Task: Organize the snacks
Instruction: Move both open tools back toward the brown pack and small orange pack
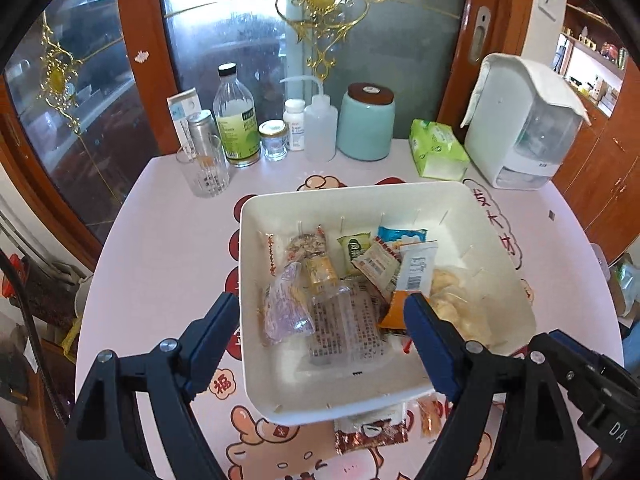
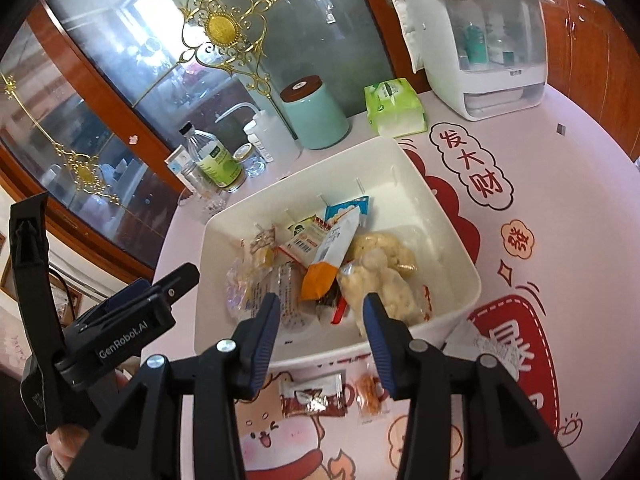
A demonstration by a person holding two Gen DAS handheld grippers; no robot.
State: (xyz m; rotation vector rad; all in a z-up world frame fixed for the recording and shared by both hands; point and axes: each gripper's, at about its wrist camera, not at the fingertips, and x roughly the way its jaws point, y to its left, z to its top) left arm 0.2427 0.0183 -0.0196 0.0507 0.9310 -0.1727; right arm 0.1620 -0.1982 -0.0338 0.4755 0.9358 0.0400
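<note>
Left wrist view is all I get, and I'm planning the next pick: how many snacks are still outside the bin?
Observer: Three. Besides the brown packet and the orange packet, a pale wrapper lies by the near right corner of the white bin. In your view the right gripper's body hides it.
Operator: Is the brown packet tucked under the bin?
Observer: No. The right wrist view shows it whole, flat on the tablecloth and clear of the bin's wall.
Operator: Is the right gripper free to take it?
Observer: Yes. The right gripper has its fingers apart with nothing between them.
</note>
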